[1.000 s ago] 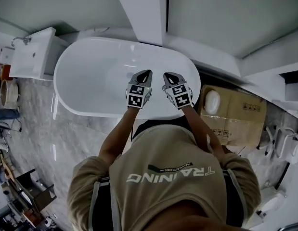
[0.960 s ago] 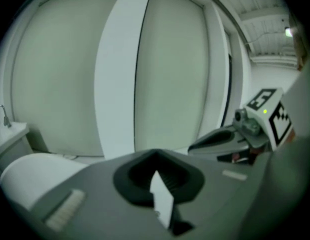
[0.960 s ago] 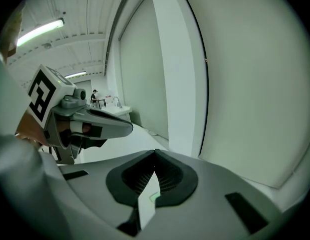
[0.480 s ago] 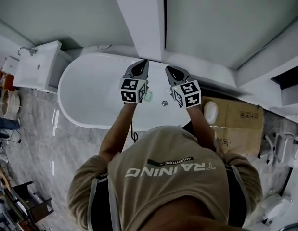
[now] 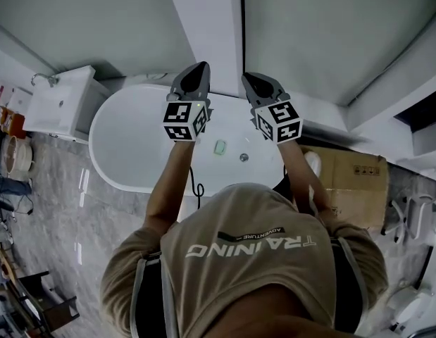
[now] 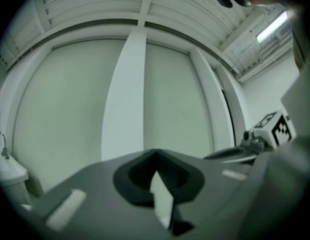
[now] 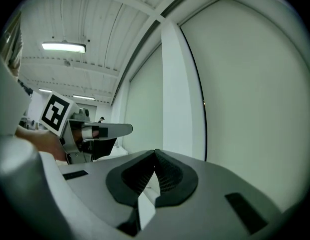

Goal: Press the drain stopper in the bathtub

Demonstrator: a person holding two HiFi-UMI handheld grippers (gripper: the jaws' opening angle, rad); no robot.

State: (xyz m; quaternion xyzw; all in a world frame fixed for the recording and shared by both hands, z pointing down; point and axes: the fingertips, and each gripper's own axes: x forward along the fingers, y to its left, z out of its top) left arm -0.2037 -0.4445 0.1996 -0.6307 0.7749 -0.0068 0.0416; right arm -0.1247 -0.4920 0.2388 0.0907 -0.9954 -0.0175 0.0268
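The white oval bathtub (image 5: 133, 153) lies below me in the head view. Its round metal drain stopper (image 5: 244, 158) shows on the tub floor, beside a small green rectangular thing (image 5: 220, 147). Both grippers are raised well above the tub and point at the far wall. My left gripper (image 5: 198, 70) hangs over the tub's far rim with its jaws together and nothing in them. My right gripper (image 5: 251, 82) is level with it on the right, also shut and empty. The two gripper views show only wall and ceiling, plus the other gripper: the right gripper (image 6: 267, 131) and the left gripper (image 7: 89, 131).
A white basin cabinet (image 5: 59, 104) stands at the tub's left end. A cardboard box (image 5: 351, 182) sits on the floor to the right. A white pillar (image 5: 203, 27) runs up the wall behind the tub. A black cable (image 5: 196, 189) hangs over the near rim.
Both grippers have risen from over the tub's inside toward the far wall. The drain stopper and the green thing, hidden a second ago, now show.
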